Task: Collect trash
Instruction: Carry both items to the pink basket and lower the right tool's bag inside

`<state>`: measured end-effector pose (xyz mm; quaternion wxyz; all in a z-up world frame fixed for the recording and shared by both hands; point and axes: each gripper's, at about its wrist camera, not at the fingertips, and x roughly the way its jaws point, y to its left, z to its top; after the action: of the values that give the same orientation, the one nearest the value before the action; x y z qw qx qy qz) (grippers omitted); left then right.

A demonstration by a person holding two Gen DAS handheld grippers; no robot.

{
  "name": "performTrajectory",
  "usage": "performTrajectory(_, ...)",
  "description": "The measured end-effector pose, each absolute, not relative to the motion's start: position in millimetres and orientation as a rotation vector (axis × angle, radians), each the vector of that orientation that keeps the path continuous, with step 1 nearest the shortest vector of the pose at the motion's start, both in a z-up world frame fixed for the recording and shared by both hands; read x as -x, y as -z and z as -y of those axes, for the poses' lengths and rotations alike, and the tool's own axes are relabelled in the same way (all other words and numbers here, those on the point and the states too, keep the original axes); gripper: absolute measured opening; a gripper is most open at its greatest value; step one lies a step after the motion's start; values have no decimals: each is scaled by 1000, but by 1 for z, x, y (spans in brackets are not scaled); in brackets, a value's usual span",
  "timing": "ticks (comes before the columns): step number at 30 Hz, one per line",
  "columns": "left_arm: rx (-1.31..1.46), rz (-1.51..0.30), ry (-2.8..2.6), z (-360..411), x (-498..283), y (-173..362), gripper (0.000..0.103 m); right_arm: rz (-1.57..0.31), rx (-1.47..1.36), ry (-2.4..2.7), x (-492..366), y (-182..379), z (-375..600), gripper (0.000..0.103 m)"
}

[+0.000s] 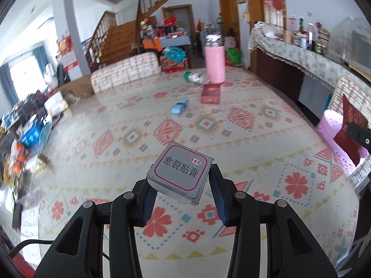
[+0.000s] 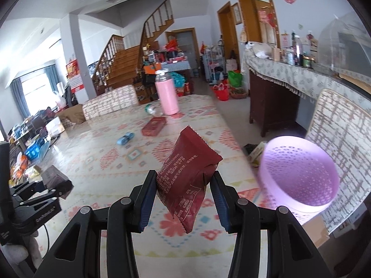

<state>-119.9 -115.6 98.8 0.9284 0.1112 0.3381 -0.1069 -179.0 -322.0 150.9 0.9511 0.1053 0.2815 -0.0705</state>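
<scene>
1. The left tool (image 1: pixel 179 183) grips a grey box (image 1: pixel 179 172) between its blue pads, held above the patterned counter (image 1: pixel 129 139).
2. The right tool (image 2: pixel 183 188) clamps a dark red packet (image 2: pixel 189 178), lifted above the counter, just left of the pink bin (image 2: pixel 299 173).
3. Farther back on the counter lie a blue wrapper (image 2: pixel 125 138), a red carton (image 2: pixel 154 126), a clear bottle (image 2: pixel 153 110) on its side and an upright pink flask (image 2: pixel 167 95).

dark red snack packet (image 2: pixel 189 180), grey red-bordered plaster box (image 1: pixel 179 171), lilac perforated bin (image 2: pixel 299 173), pink flask (image 2: pixel 166 97), coral-and-teal geometric tablecloth (image 1: pixel 139 139).
</scene>
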Motion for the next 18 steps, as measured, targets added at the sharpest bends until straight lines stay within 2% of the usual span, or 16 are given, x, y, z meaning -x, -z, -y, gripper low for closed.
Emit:
performTrajectory(10,-249,-746,410,166,116,-110,42,-554,-215,247,198,-155,375,50)
performTrajectory(18,-244,-753,576,236,99,-116,42,-560,-259,330,215,-150,432,50)
